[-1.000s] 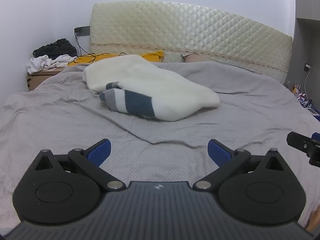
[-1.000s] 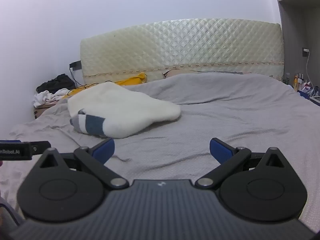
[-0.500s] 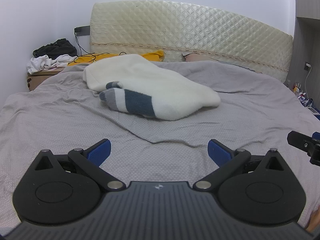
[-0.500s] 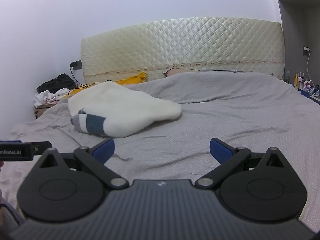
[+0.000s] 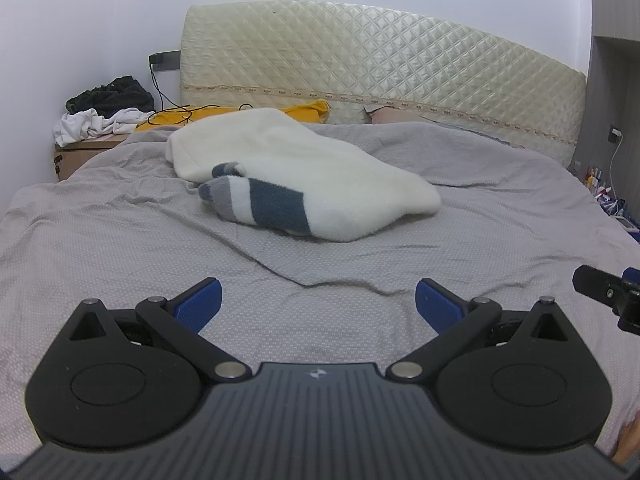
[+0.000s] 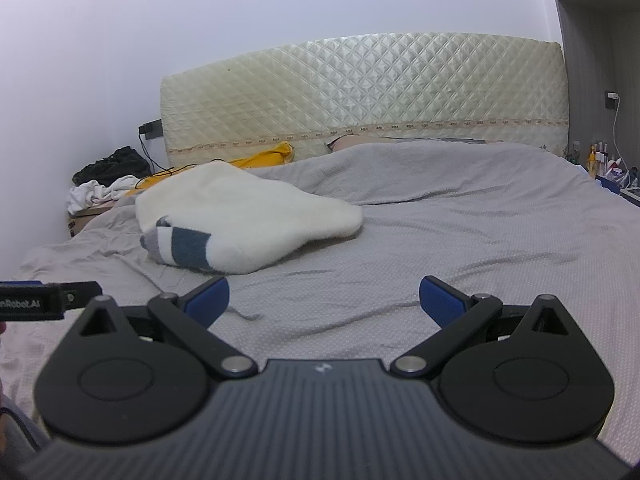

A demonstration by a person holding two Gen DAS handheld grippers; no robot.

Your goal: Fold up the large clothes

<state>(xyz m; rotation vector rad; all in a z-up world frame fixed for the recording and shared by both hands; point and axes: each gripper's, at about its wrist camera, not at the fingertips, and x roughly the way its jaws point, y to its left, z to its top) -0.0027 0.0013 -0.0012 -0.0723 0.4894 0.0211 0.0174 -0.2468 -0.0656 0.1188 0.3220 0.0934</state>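
A cream fleece garment with a grey, white and dark blue striped sleeve lies bunched on the grey bed cover, towards the head and left of the bed. My left gripper hovers open above the cover, well short of the garment, nothing between its blue pads. My right gripper is also open and empty, with the garment ahead and to its left. Each gripper's body shows at the edge of the other's view.
A quilted cream headboard stands against the wall. A yellow cloth with a black cable lies by the pillows. A nightstand on the left carries dark and white clothes. Bottles crowd the far right.
Both views have crept slightly forward towards the garment. Both grippers stay open and empty.
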